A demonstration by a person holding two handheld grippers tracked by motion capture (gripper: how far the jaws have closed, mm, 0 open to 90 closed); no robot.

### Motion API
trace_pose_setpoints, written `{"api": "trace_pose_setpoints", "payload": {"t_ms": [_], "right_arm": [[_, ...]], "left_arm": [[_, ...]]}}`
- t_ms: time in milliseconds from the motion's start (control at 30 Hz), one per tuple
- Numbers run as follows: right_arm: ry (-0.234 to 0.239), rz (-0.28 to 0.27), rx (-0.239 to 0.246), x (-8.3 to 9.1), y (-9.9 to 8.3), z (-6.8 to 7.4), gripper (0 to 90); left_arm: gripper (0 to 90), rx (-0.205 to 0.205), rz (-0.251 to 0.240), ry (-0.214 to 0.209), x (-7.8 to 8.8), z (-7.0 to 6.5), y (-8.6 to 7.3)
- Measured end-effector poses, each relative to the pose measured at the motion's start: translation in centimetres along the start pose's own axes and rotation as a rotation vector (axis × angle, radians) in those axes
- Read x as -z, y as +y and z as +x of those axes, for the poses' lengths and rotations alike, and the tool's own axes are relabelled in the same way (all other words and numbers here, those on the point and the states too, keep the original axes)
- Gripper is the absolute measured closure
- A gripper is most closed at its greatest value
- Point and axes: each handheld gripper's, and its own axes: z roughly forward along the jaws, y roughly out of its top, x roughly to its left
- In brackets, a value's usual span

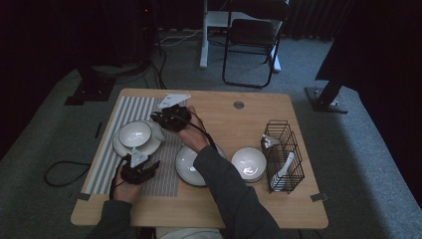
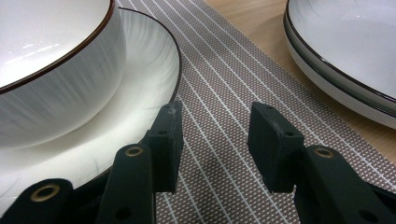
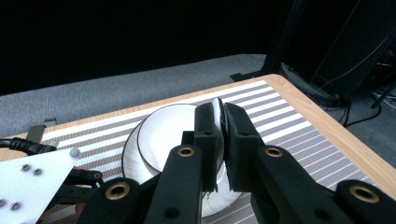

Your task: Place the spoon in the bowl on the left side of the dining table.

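White with a thin dark rim, the bowl (image 1: 134, 134) sits on a plate (image 1: 121, 147) on the striped mat (image 1: 107, 159). Your right gripper (image 3: 220, 123) reaches across and pinches the bowl's rim tight. Your left gripper (image 2: 215, 135) rests just beside the plate, jaws apart and empty.

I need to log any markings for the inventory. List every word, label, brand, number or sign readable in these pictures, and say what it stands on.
None: no readable text in any view.
The bowl, its plate, the striped mat, the stacked plates, the wire basket and the table bear no lettering.
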Motion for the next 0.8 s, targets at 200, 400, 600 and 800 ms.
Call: {"api": "trace_pose_setpoints", "payload": {"t_ms": [200,400,600,800], "right_arm": [[-0.009,0.009,0.016,-1.1,0.8,0.2,84.7],[-0.002,-0.005,-0.011,-2.4,1.1,0.0,84.7],[-0.009,-0.002,-0.016,-3.8,1.4,0.3,84.7],[-0.012,-0.006,-0.049,-5.1,1.4,0.0,84.7]], "left_arm": [[56.4,-0.008,-0.001,-0.007,0.0,-0.1,0.0],[56.4,-0.009,0.001,-0.009,0.0,-0.2,0.0],[56.5,-0.009,-0.002,-0.006,0.0,-0.1,0.0],[56.5,-0.011,0.0,-0.01,0.0,-0.2,0.0]]}}
